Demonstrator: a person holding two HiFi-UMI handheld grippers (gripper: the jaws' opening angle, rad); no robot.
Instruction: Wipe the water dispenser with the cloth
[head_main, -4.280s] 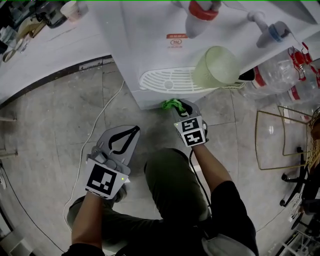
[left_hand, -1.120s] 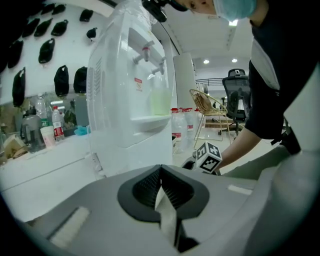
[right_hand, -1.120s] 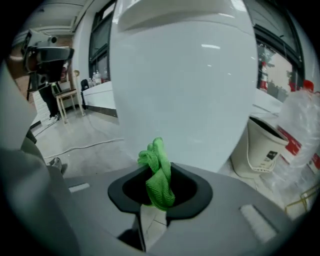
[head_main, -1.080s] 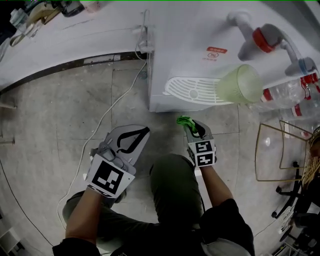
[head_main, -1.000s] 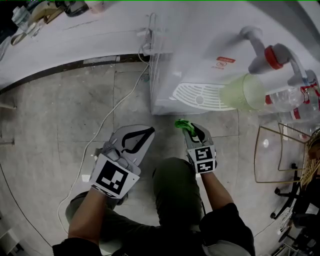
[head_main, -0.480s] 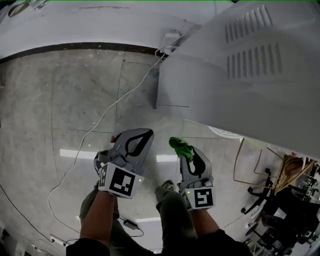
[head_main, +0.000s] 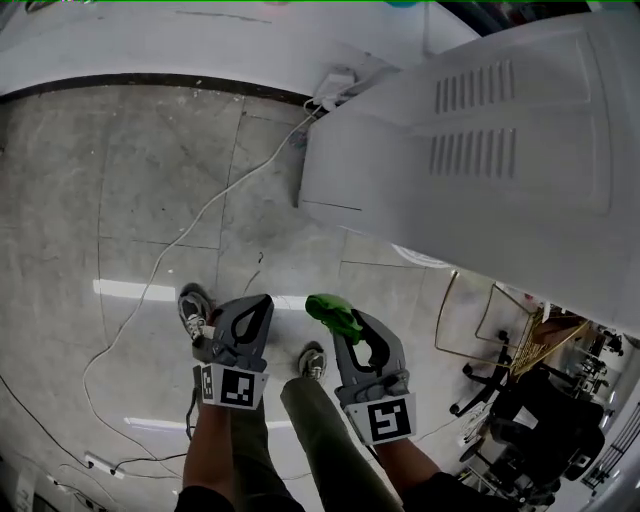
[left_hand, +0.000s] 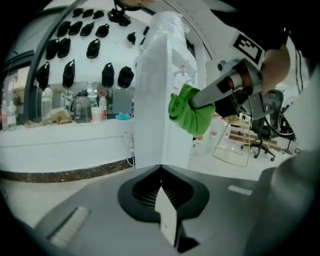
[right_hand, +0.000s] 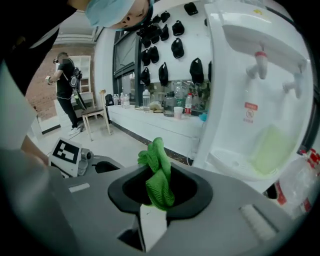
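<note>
Ahead and to the right of the right gripper (head_main: 340, 322), which pinches the cloth (head_main: 328, 310), the water dispenser (head_main: 480, 170) blocks the way; bare floor (head_main: 150, 170) lies between. A wire rack (head_main: 487, 312) crowds its right. Ahead of the left gripper (head_main: 255, 305), only a cable (head_main: 215, 203) crosses open floor.

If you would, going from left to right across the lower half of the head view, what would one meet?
Shut left gripper → crumpled green cloth → gold wire rack → black office chair.
</note>
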